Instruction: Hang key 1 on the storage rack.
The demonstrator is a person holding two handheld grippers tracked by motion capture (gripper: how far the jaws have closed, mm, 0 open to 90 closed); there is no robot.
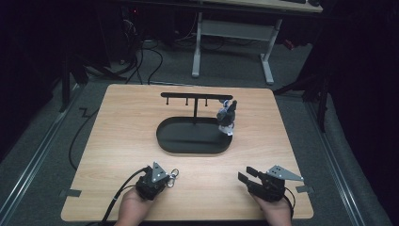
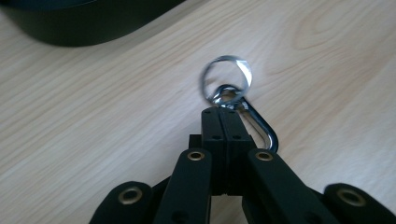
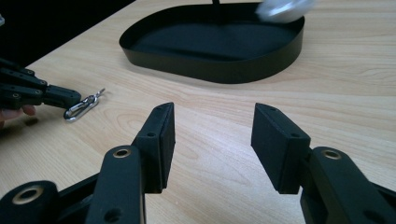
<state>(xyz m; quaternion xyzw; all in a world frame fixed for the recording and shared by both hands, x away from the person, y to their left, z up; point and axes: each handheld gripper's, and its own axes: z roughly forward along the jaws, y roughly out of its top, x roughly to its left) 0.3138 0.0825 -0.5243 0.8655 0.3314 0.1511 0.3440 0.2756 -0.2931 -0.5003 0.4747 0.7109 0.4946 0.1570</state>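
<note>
While the left gripper (image 2: 223, 122) has its matte black jaws pinched on a shiny metal carabiner (image 2: 254, 126), the right gripper (image 3: 212, 140) sits with jaws spread wide.
Carabiner's got a thin silver split ring (image 2: 226, 77) on its end, lying on the pale woodgrain counter (image 1: 117, 136) near its front edge. Behind sits an oval black tray (image 1: 188, 141) with a T-shaped hook rack (image 1: 195, 98) and a small greyish keychain figure (image 1: 227, 117) hanging off it.

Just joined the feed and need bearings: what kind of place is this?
Probably a dim lab or recording workspace: a bare wooden table, cables on grey carpet, a height-adjustable desk behind.
</note>
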